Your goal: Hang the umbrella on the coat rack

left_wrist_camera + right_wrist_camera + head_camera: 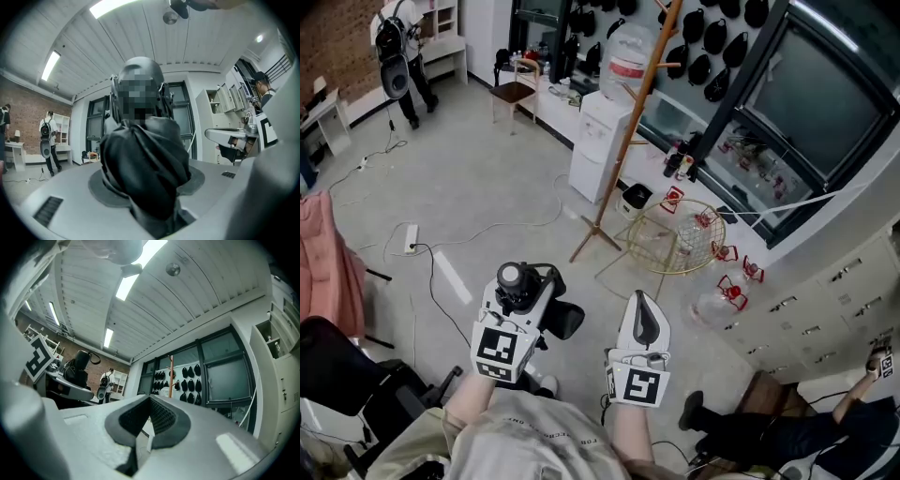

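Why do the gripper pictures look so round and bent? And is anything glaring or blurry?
Left gripper view: wide-angle lens bends straight lines and darkens the corners; the umbrella, up close, looms large; the ceiling light blows out white. Right gripper view: same bending, glaring light strip. Head view: edges curve too, otherwise sharp.

Bare floor (487, 192) reaches the coat rack (634, 122), flanked by dispenser (602, 141) and basket (630, 240).

2 grippers held forward.
Left gripper (523, 286) jaws clamp the umbrella (145, 173); right gripper (643, 314) jaws closed together, empty.
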`<action>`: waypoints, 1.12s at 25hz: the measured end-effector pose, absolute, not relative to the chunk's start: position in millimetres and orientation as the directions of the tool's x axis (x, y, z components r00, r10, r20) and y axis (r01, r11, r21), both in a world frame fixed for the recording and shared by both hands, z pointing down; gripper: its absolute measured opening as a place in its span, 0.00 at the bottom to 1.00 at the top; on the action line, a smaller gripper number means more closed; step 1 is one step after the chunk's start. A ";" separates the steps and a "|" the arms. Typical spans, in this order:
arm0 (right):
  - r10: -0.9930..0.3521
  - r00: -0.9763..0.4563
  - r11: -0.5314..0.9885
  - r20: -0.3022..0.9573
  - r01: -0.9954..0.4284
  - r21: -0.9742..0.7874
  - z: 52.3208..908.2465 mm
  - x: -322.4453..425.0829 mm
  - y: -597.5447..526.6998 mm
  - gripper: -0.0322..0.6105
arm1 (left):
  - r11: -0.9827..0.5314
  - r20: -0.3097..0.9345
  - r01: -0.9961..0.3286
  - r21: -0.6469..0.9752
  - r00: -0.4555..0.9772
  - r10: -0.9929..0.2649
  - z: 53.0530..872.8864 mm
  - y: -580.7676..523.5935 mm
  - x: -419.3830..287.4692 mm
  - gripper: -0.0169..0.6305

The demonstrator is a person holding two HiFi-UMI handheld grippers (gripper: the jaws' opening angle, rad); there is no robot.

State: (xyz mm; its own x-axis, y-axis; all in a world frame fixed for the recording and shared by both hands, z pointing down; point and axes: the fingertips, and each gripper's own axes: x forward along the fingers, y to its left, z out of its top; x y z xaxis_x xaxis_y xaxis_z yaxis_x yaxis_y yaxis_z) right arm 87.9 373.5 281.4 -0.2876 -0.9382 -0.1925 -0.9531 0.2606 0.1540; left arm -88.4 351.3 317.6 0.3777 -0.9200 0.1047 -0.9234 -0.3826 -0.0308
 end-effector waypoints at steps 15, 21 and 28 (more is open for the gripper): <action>-0.909 -0.383 0.388 -0.166 -0.922 -0.002 298.8 85.7 354.2 0.37 | -0.393 0.137 -0.919 -0.024 0.387 -0.912 330.8 331.8 -90.1 0.38; -0.908 -0.392 0.395 -0.149 -0.919 0.011 302.4 75.3 327.7 0.53 | -0.409 0.159 -0.912 -0.012 0.402 -0.902 338.3 300.0 -99.7 0.38; -0.915 -0.376 0.377 -0.148 -0.926 0.026 298.7 51.9 281.0 0.53 | -0.444 0.152 -0.896 -0.014 0.437 -0.886 333.1 242.6 -118.2 0.38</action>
State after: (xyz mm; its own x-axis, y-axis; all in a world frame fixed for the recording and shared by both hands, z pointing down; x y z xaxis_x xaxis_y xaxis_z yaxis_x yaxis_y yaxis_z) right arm 51.9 281.0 298.7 -0.3765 -0.9146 -0.1477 -0.9259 0.3769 0.0265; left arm -118.2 242.6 333.1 0.4371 -0.8865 0.1522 -0.8959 -0.4441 -0.0141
